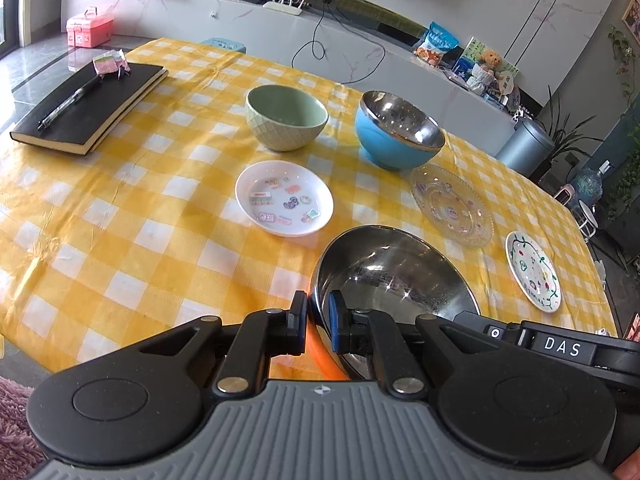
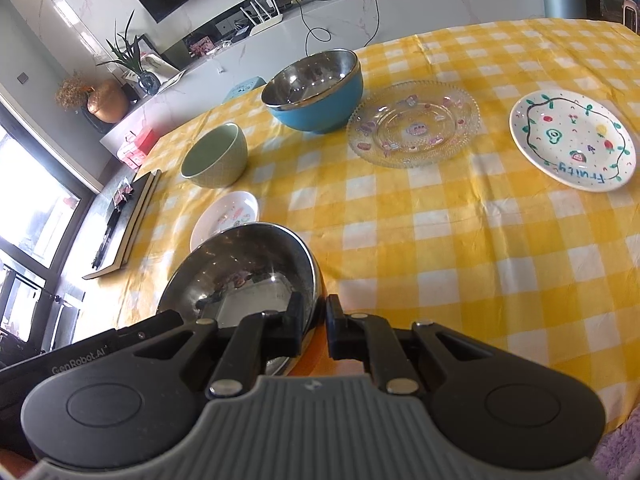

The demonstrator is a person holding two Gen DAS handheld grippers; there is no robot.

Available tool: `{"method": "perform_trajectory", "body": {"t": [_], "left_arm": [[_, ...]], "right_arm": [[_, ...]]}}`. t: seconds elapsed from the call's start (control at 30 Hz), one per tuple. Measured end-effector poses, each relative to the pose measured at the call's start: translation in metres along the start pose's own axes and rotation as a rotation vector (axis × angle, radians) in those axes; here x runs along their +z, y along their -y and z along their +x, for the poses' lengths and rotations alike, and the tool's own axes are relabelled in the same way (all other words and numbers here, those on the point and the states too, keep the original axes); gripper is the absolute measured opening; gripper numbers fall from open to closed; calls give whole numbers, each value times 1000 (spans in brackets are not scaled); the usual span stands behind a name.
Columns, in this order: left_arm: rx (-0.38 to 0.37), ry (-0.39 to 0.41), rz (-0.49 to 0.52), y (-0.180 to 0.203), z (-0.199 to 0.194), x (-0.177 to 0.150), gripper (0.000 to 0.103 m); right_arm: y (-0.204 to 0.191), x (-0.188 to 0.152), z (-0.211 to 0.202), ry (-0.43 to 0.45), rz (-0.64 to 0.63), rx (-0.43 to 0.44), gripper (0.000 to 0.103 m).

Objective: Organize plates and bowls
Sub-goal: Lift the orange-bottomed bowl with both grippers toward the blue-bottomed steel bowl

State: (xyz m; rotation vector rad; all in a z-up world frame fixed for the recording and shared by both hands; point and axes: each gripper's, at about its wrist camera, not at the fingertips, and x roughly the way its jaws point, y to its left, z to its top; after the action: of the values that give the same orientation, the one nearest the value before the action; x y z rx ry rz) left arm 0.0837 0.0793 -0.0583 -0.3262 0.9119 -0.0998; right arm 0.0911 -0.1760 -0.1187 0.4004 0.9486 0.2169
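My left gripper (image 1: 318, 322) and right gripper (image 2: 314, 326) each clamp the orange-bodied, steel-lined bowl's (image 1: 394, 276) rim, near the white sticker plate (image 1: 284, 204).

Glossy metal bowl (image 1: 394, 276), clear glass plate (image 2: 414, 124), creased cloth tablecloth (image 1: 120, 208).
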Motion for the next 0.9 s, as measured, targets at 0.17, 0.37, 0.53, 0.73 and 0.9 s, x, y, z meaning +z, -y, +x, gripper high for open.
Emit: {"method": "perform_trajectory", "body": {"t": [0.17, 0.37, 0.53, 0.73, 0.9], "left_arm": [[19, -16, -2, -4, 5, -1, 12], [37, -27, 16, -4, 8, -2, 12], [40, -35, 29, -2, 9, -1, 15], [4, -21, 26, -4, 3, 3, 27], [5, -8, 47, 0, -4, 10, 34]], "right_arm": [[-2, -2, 5, -23, -8, 0, 9], [-6, -4, 8, -41, -35, -5, 9], [-9, -5, 8, -41, -58, -11, 13], [-11, -3, 2, -14, -62, -8, 30], [-17, 1, -10, 36, -94, -6, 41]]}}
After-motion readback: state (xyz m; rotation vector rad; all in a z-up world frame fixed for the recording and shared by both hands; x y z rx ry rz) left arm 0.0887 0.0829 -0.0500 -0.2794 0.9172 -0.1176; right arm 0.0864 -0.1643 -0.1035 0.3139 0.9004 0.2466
